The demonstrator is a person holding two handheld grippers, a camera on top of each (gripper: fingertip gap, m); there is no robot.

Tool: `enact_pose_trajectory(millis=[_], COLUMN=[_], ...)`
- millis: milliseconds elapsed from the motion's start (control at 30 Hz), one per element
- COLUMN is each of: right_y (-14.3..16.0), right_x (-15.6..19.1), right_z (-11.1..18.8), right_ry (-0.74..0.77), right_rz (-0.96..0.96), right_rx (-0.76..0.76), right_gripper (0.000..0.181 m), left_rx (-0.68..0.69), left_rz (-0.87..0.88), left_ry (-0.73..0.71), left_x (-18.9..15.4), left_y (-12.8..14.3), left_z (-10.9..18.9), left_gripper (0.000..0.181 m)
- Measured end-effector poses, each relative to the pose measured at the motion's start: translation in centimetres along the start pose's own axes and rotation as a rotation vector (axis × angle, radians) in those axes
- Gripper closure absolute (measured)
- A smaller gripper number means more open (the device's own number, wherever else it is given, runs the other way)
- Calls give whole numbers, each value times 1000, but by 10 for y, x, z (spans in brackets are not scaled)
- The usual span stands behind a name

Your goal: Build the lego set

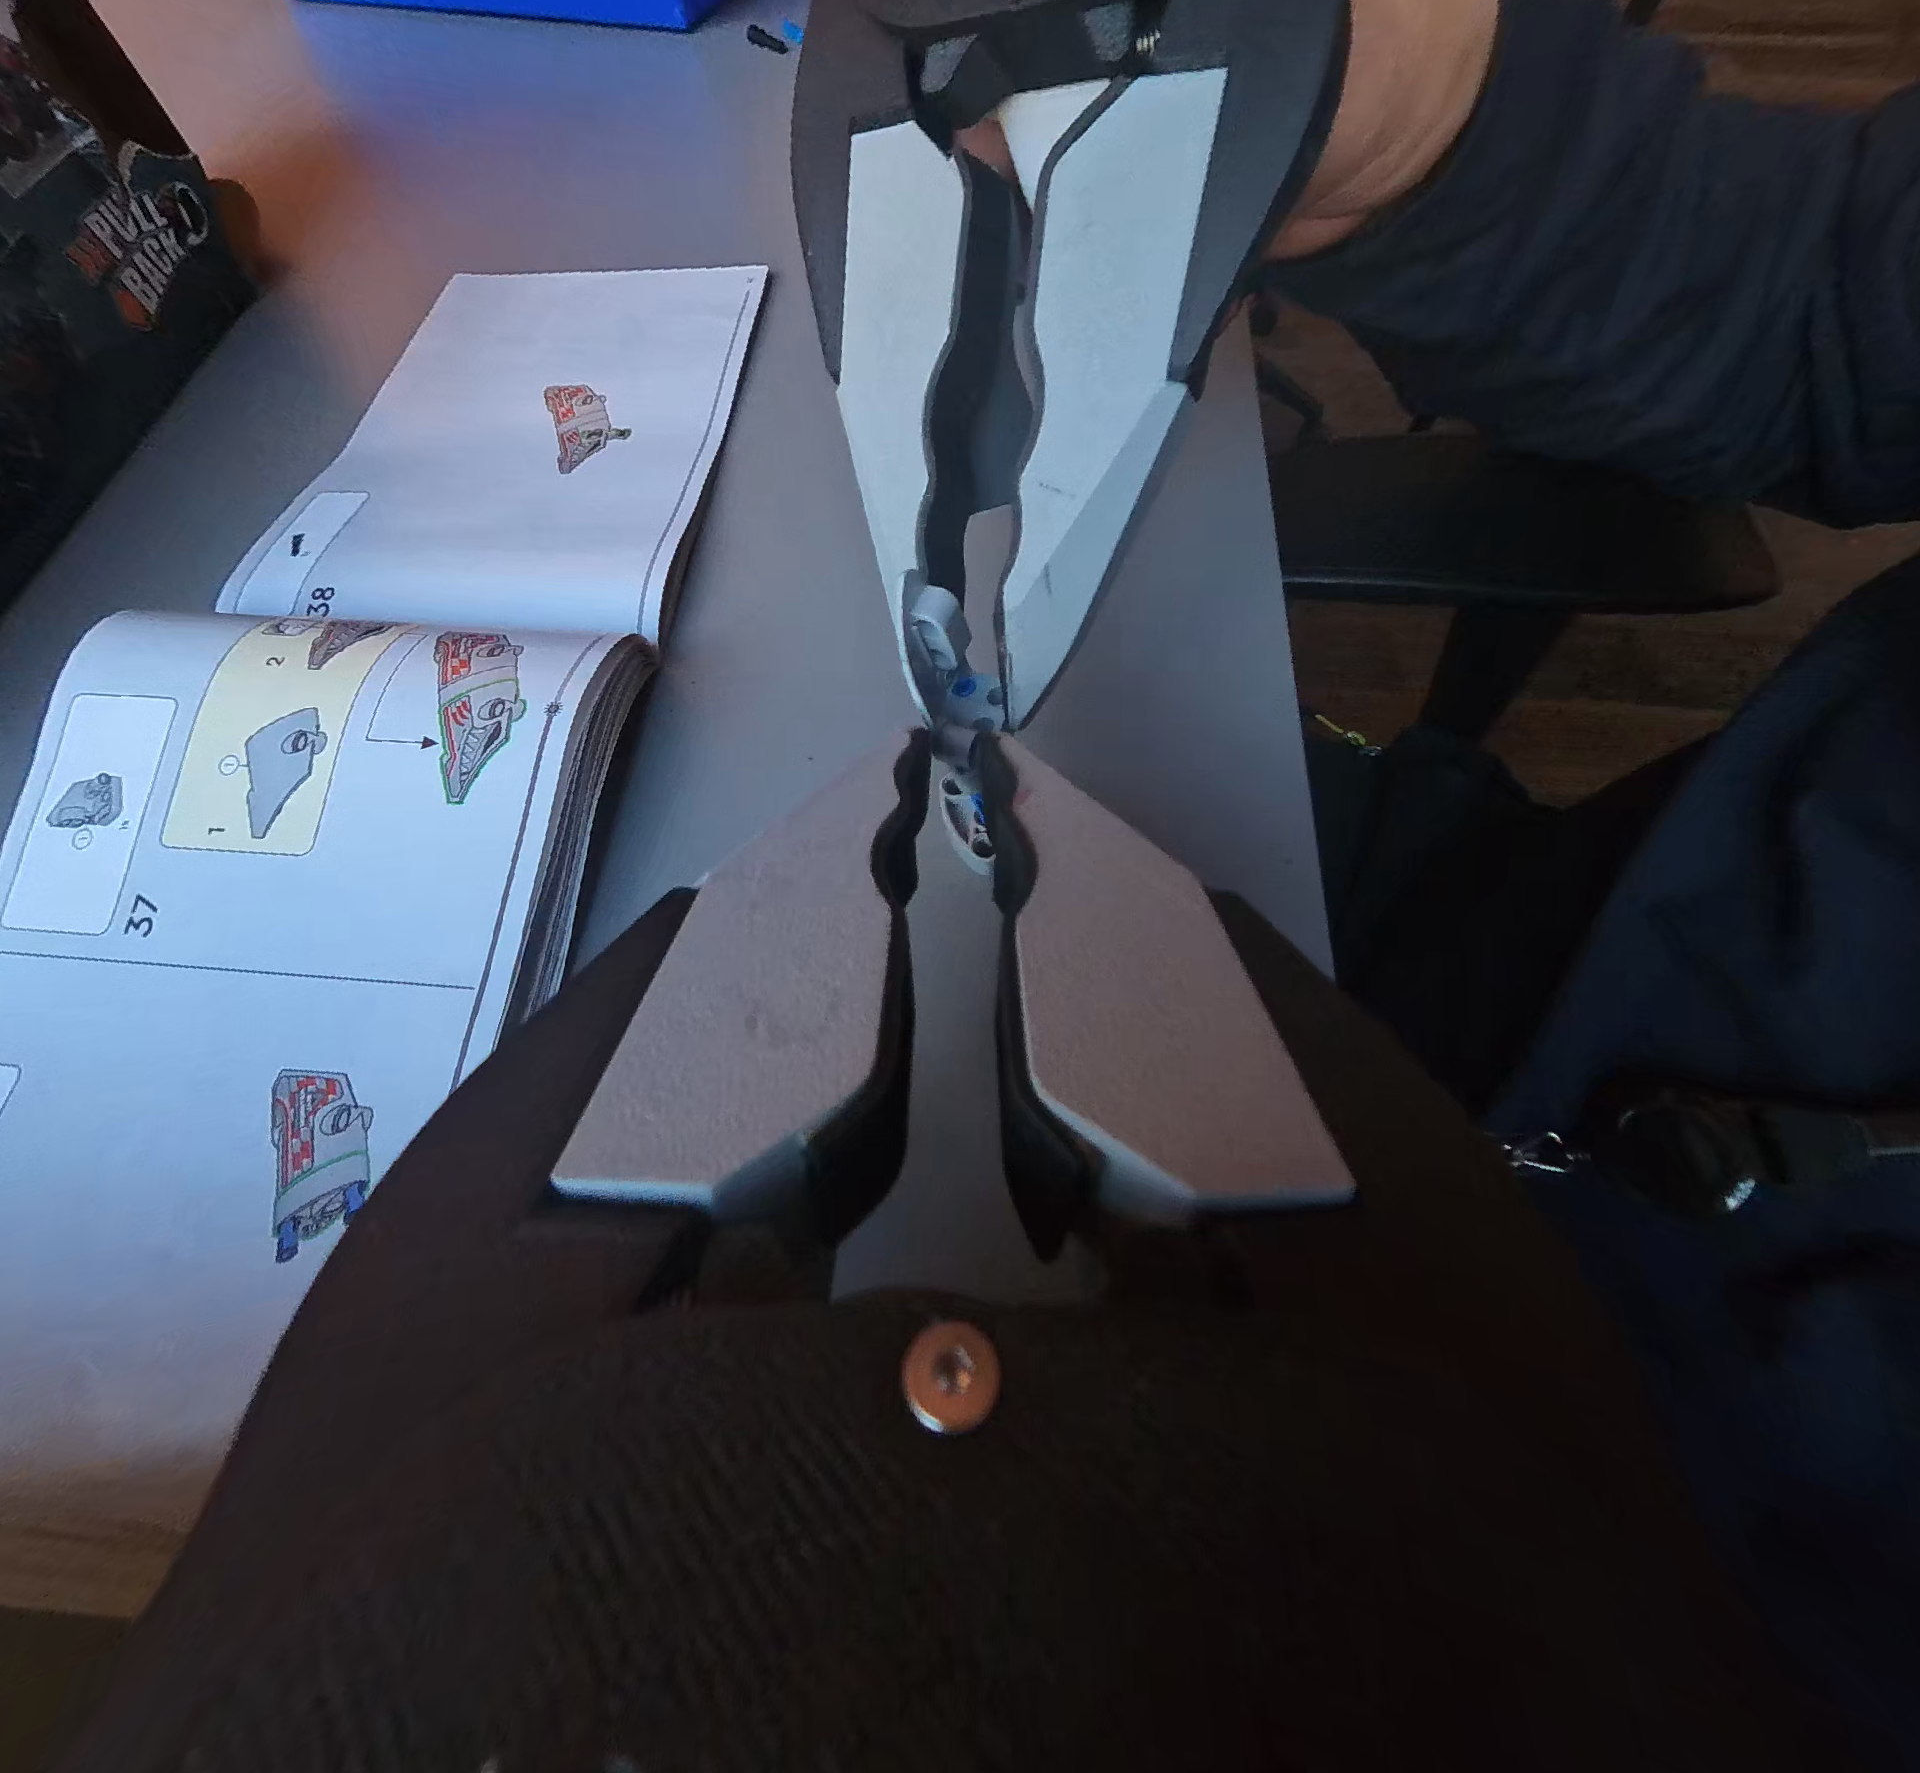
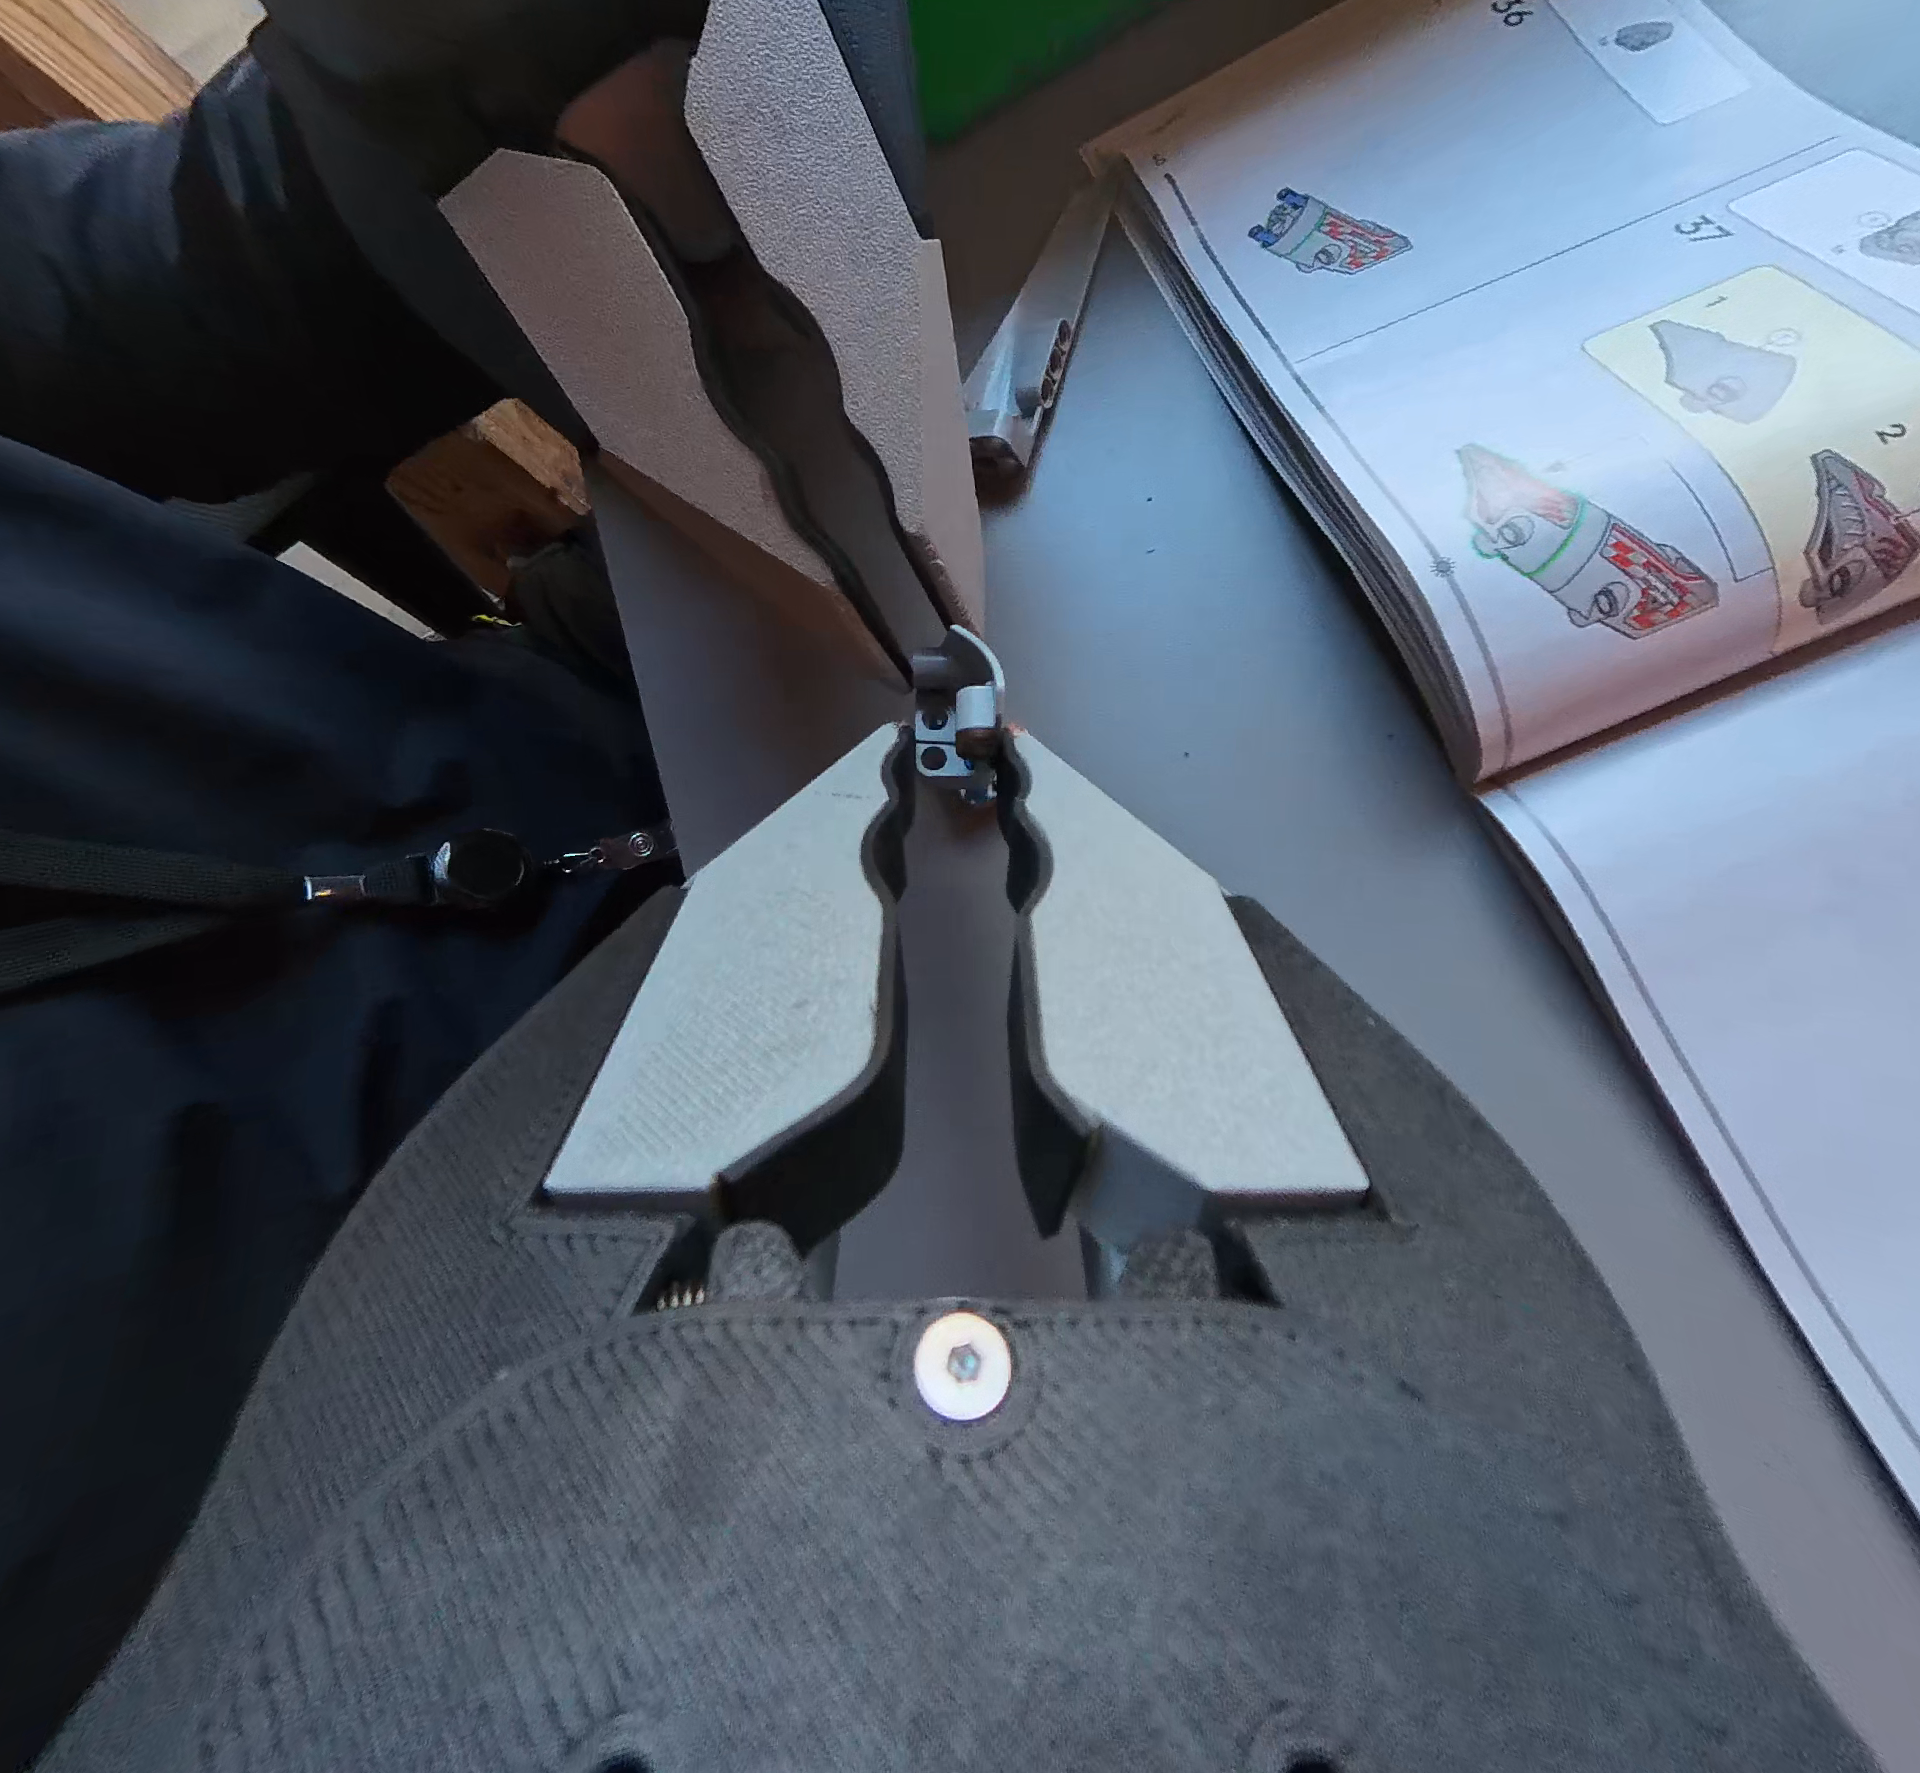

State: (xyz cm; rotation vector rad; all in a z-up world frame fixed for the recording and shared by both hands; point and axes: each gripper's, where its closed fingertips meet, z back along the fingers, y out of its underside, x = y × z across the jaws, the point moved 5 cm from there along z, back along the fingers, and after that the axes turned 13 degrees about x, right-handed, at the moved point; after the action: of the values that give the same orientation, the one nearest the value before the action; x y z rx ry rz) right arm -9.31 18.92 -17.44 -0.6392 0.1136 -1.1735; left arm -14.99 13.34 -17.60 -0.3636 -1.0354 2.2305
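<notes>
I'm seeing both grippers meeting tip to tip above the grey table (image 1: 727, 165): left gripper (image 1: 954, 793) and right gripper (image 2: 954, 767) are both clenching the small grey plastic lego assembly (image 2: 958, 721).

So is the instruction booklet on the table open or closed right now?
Open. The instruction booklet lies flat on the grey table, its pages spread left and right of the spine with printed build steps facing up.
</notes>
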Motion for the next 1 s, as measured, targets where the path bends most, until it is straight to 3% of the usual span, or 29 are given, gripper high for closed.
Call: enact_pose_trajectory(millis=[233,567,700,833,933,1000], right_y=[4,-1,0,-1,6,6], right_x=[2,4,-7,-10,-18,-19], right_z=[1,0,3,7,-1,-3], right_ry=[24,64,79,24,3,-19], right_rz=[54,117,102,124,93,81], right_rx=[-12,-54,-92,-201,-151,-136], right_gripper=[169,169,169,169,169,169], left_rx=[-61,-100,-121,-141,-144,-117], left_rz=[38,97,104,51,31,41], left_ry=[68,54,9,-124,-177,-140], left_x=[-2,0,-4,-8,-9,-8], left_y=[-3,-4,-2,0,1,2], left_z=[5,11,16,23,24,20], left_gripper=[176,179,174,167,171,181])
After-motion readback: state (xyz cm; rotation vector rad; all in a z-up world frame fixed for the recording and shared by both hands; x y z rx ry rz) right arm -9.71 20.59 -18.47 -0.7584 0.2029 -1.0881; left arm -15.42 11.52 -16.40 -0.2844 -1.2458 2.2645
